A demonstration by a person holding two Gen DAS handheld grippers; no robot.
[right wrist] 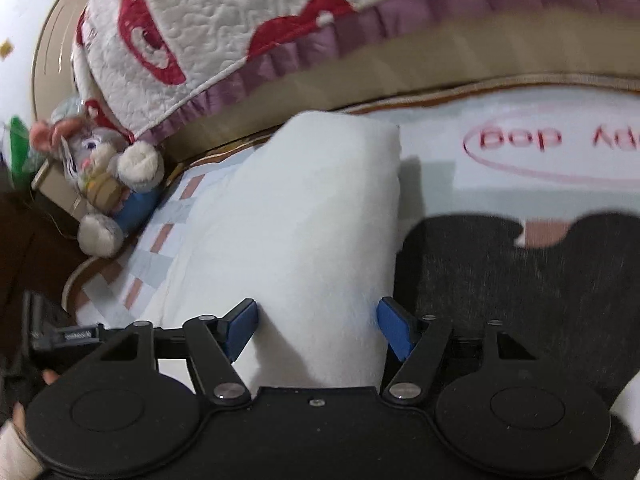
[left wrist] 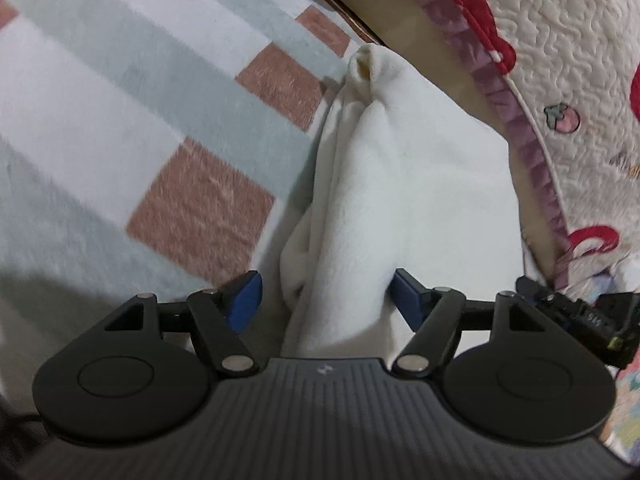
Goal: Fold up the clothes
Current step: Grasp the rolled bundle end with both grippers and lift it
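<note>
A white fleece garment (left wrist: 400, 180) lies folded into a long strip on the checked blanket (left wrist: 120, 120). In the left wrist view my left gripper (left wrist: 326, 296) is open astride its near end: the right pad touches the cloth and the left pad stands clear of it. In the right wrist view the same white garment (right wrist: 312, 220) runs away from me. My right gripper (right wrist: 318, 326) is open over it, and the cloth fills the space between the blue pads. A dark grey garment (right wrist: 500, 280) lies flat just right of the white one.
A quilted cover with red patches and a purple frill (right wrist: 220, 20) is heaped along the far side, also at the right (left wrist: 580, 60). A plush mouse toy (right wrist: 104, 176) sits at the left. The sheet with pink lettering (right wrist: 520, 140) lies beyond the grey garment.
</note>
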